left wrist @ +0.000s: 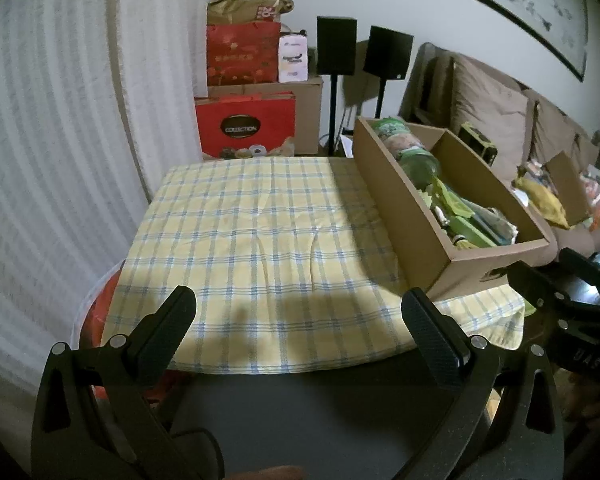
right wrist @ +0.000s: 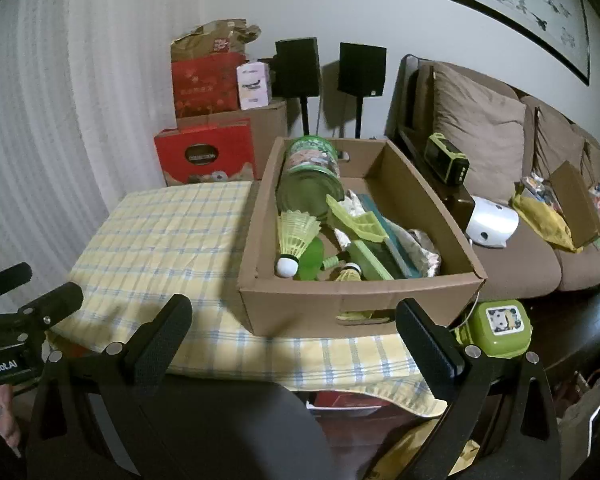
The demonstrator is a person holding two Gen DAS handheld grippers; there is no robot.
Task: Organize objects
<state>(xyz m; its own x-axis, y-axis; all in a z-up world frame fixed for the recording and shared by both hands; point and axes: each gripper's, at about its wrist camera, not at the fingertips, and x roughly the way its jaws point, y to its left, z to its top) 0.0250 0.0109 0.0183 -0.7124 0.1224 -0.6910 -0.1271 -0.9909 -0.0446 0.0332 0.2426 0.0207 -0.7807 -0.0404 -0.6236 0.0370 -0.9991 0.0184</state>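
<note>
Right wrist view puts the cardboard box [right wrist: 360, 296] of clutter straight ahead of the right tongs [right wrist: 294, 336], its long axis running away from them; a yellow shuttlecock [right wrist: 294, 236] lies near its front wall. Both the right and the left tongs [left wrist: 300, 328] are spread and empty, the left facing bare checked cloth [left wrist: 252, 232] on the table. A sofa [right wrist: 500, 240] stands just beyond
</note>
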